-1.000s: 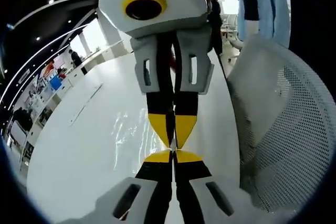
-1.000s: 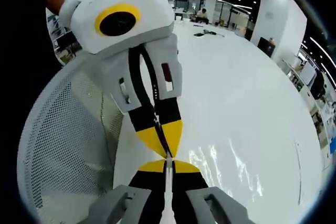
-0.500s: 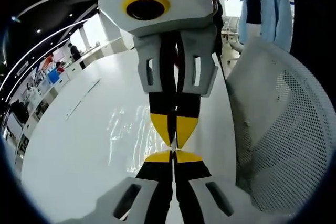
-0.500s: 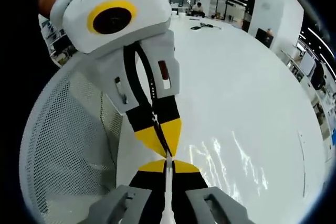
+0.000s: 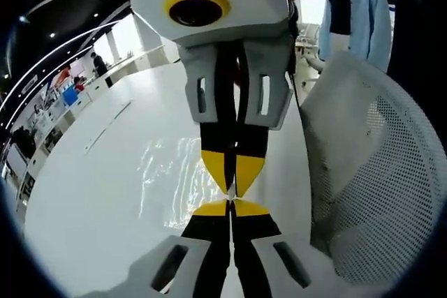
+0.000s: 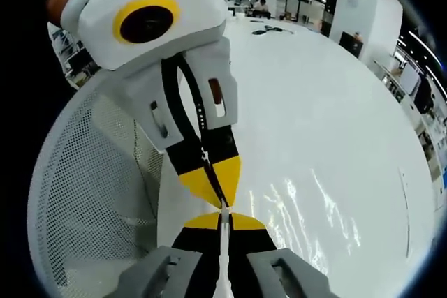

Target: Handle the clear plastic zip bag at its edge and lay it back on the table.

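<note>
The clear plastic zip bag point(image 5: 167, 179) lies as a glossy, wrinkled sheet on the white table point(image 5: 91, 207). My left gripper point(image 5: 230, 204) is shut, its yellow tips meeting the right gripper point(image 5: 230, 188), which reaches down from above, tip to tip. In the right gripper view the bag point(image 6: 307, 214) glints to the right of the jaws. There my right gripper point(image 6: 223, 217) is shut on a thin pale edge of the bag. The left gripper point(image 6: 221, 197) comes in from the upper left and pinches the same edge.
A white mesh chair back point(image 5: 370, 172) stands close on one side of the grippers point(image 6: 91, 193). A person in a light blue garment point(image 5: 349, 12) stands behind it. A thin strip point(image 5: 105, 130) lies farther along the table, and small dark items point(image 6: 269, 29) at its far end.
Both views have shifted only slightly with the hands. The two grippers stay shut tip to tip on the bag's edge.
</note>
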The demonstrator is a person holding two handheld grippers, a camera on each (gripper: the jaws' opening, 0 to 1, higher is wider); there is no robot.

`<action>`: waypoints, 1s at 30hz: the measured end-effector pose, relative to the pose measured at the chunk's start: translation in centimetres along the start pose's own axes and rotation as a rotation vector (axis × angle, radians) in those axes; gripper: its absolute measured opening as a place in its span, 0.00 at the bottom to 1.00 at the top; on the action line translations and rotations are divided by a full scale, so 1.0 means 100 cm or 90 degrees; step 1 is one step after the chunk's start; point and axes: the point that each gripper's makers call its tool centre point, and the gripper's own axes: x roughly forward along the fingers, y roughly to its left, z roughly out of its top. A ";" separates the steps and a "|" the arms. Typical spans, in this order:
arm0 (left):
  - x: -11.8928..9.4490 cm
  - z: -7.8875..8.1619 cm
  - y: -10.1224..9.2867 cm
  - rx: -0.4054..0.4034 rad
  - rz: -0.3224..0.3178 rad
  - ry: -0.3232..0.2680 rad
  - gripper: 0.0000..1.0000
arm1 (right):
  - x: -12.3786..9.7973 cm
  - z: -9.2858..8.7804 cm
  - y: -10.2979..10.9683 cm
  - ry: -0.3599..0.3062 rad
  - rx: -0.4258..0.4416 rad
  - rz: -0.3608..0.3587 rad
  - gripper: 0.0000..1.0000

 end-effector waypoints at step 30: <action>0.000 -0.002 -0.004 0.000 -0.012 -0.016 0.00 | 0.002 -0.003 0.003 0.017 0.005 0.004 0.00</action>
